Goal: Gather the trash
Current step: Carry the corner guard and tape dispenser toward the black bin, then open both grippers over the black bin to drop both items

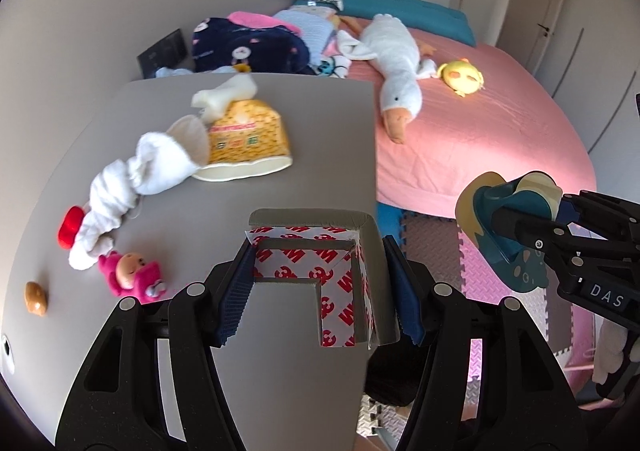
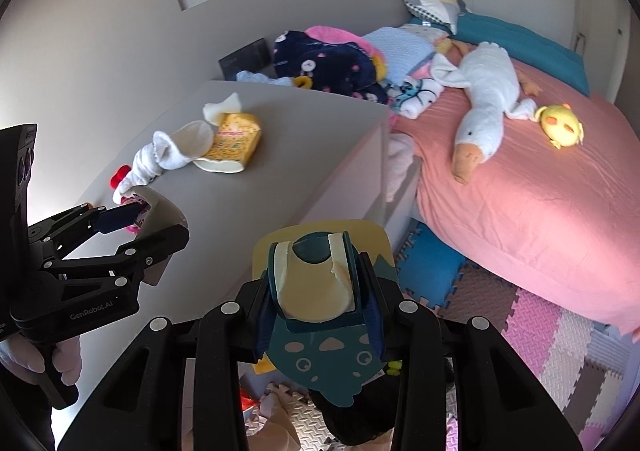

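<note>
My left gripper [image 1: 320,279] is shut on a grey foam corner guard [image 1: 370,263] lined with red-and-white adhesive backing, held over the grey tabletop [image 1: 312,123]; it also shows in the right wrist view [image 2: 164,211]. My right gripper [image 2: 318,299] is shut on a teal and yellow cartoon-printed silicone bib [image 2: 320,359], held beside the table's edge above the floor; it also shows in the left wrist view [image 1: 504,227]. On the table lie a yellow tissue pack [image 1: 248,135], a white cloth [image 1: 132,179], a pink doll [image 1: 132,275], a red cap [image 1: 70,227] and a brown nut-like thing [image 1: 36,297].
A bed with a pink sheet [image 2: 540,211] stands to the right, with a white goose plush [image 2: 486,103], a yellow plush [image 2: 560,125] and piled clothes [image 2: 328,63]. Foam puzzle mats [image 2: 540,335] cover the floor. Crumpled stuff [image 2: 272,407] lies below my right gripper.
</note>
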`<state>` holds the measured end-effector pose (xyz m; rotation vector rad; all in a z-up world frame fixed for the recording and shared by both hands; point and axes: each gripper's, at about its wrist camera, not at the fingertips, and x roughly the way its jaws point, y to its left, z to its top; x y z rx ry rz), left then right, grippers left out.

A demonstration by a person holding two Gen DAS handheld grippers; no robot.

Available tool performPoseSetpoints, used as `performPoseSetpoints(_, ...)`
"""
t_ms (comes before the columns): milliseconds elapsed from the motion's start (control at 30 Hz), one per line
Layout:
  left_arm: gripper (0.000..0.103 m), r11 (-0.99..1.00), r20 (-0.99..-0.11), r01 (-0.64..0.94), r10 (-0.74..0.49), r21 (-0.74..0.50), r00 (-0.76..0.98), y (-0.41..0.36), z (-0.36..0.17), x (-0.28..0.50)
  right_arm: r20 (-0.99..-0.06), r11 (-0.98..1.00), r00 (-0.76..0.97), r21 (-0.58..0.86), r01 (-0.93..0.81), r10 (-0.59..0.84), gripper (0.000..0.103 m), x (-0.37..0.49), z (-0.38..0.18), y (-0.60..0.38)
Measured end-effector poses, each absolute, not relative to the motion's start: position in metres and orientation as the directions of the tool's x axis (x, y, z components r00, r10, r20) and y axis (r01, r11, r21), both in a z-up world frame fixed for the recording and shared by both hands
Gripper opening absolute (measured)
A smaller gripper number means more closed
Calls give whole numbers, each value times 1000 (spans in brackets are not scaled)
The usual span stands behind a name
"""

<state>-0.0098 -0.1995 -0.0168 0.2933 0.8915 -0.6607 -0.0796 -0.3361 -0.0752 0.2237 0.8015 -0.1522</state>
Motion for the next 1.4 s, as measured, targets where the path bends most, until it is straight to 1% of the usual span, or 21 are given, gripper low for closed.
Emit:
performPoseSetpoints(633, 60, 593, -819, 804, -479, -36, 317, -268, -27, -47, -729, 900, 662, 159, 406, -170, 39, -140, -83, -390)
performPoseSetpoints(933, 61, 508, -849, 859, -481, -68, 217, -290, -40, -67, -753, 869, 633, 179, 461, -181, 39, -162, -89, -410)
performPoseSetpoints(967, 63, 505, -856, 860, -474, -70, 208, -290, -41, -67, -759, 865, 625, 181, 469, -180, 42, -163, -90, -410)
performPoseSetpoints(1033, 75, 519, -866, 851, -459, -81, 197, -289, -44, -65, -754, 846, 618, 167, 506, -221, 63, -169, -91, -414)
performPoseSetpoints(1067, 79, 531, -867, 843, -457, -86, 200, -287, -45, -63, -748, 836, 612, 146, 529, -256, 67, -172, -90, -414)
performPoseSetpoints(1133, 80, 549, -867, 831, -454, -89, 207, -282, -45, -60, -738, 820, 599, 111, 561, -309, 77, -177, -88, -416)
performPoseSetpoints(1200, 82, 572, -867, 816, -446, -83, 224, -279, -45, -55, -726, 813, 605, 109, 571, -327, 79, -180, -86, -418)
performPoseSetpoints(1333, 82, 593, -865, 802, -440, -77, 242, -271, -44, -48, -703, 811, 630, 132, 570, -329, 79, -182, -84, -420)
performPoseSetpoints(1400, 82, 598, -866, 798, -435, -72, 248, -268, -43, -46, -689, 809, 647, 149, 569, -328, 83, -182, -83, -420)
